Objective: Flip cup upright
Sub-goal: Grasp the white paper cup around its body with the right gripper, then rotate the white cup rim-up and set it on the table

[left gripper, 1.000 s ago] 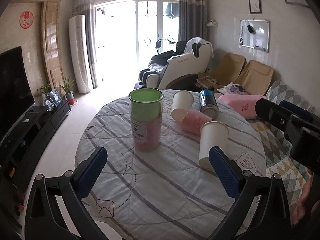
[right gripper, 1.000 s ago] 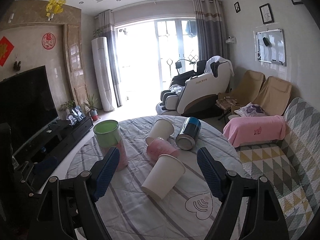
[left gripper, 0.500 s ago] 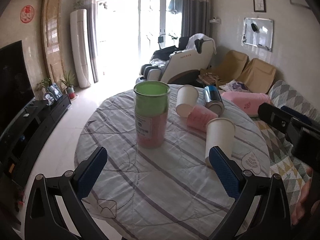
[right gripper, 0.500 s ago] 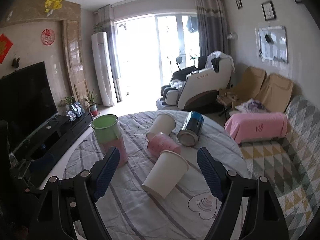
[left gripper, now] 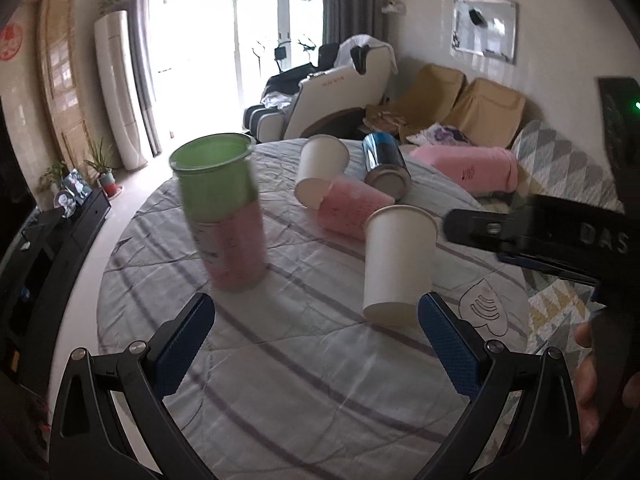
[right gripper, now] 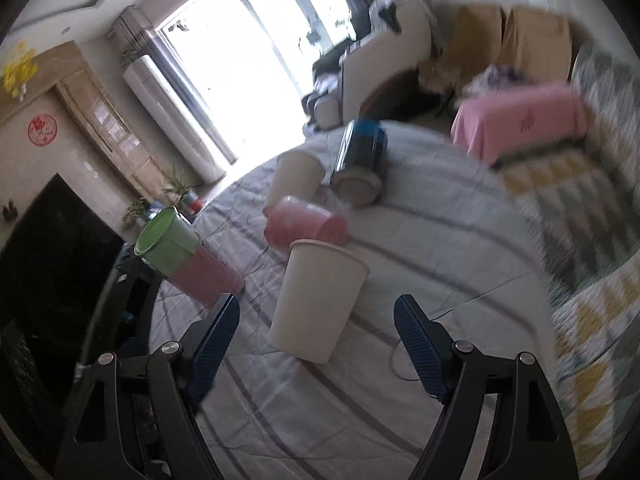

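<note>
A white paper cup (left gripper: 398, 264) lies on its side on the round table (left gripper: 304, 364), with its base toward me; it also shows in the right wrist view (right gripper: 316, 300). Behind it lie a pink cup (left gripper: 352, 214) and a second white cup (left gripper: 320, 168), both on their sides. My left gripper (left gripper: 316, 344) is open and empty, short of the near cup. My right gripper (right gripper: 316, 344) is open and empty, with the near cup just ahead between its fingers. The right gripper's body shows in the left wrist view (left gripper: 560, 236), to the right of the cup.
A tall green and pink canister (left gripper: 222, 212) stands upright left of the cups. A blue metal can (left gripper: 386, 164) lies on its side at the back. A pink cushion (left gripper: 468, 168) and a patterned sofa (left gripper: 568, 176) are at the table's right.
Both grippers have moved forward toward the cups. The right gripper has tilted and closed in on the near white cup. The cups have not moved.
</note>
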### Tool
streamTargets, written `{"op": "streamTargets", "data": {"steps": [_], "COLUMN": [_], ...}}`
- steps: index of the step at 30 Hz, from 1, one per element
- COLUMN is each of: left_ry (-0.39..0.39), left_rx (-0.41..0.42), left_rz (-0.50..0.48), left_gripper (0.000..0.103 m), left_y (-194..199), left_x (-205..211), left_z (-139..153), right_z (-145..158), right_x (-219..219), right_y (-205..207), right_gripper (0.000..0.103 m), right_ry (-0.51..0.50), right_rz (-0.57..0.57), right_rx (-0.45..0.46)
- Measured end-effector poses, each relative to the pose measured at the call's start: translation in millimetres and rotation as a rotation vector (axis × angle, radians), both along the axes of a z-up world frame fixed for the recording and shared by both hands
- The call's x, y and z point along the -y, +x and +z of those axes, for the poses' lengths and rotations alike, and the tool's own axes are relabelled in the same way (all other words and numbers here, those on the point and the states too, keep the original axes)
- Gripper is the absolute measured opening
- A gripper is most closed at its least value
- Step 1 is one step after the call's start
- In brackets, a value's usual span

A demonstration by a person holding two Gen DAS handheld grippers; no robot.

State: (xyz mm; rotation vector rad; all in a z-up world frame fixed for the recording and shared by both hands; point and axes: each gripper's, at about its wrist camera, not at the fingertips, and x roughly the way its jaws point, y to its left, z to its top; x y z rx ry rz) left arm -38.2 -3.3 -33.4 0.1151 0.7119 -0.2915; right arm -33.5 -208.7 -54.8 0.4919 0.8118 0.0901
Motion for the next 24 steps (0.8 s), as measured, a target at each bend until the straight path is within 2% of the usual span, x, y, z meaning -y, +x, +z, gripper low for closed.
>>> {"op": "streamTargets", "data": {"steps": [6,13,16,18,19,24], "left_ry": [0.026,0.009,-0.019,-0.017,-0.013,-0.016], "left_rx": [-0.046,-0.084,-0.107,-0.108,-0.109,-0.131], "left_rz": [-0.007,-0.006,-0.028,-0.037,-0.038,-0.030], "left_gripper": [0.103,0.103,0.103,0.103,0.103,0.103], "left_y": [20.4,35.6,36.3,35.8,36.3,34.7], "left_x": [10.3,9.1,9.0,10.6,10.7,5.5], "left_z": [-15.3,-26.8,-30.1,-31.7,-32.6,-37.8], "right_z": [-33.2,-52.2,-50.0,-42.8,-39.6,-22.5], "right_x": [-0.3,1.2,-3.9,-11.4,-14.1,-35.1], "right_y": [39.5,63.5,63.2,59.5,57.7,41.9], "right_gripper": [0.081,0.081,0.080,0.072,0.071,0.063], "right_ry": [0.066,0.122,0.092,0.035,0.018,-0.114], "right_rz": [0.043,0.081,0.122,0.148,0.157,0.227], "right_rx": [-0.139,-0.186,-0.146,-0.101,-0.084,0.061]}}
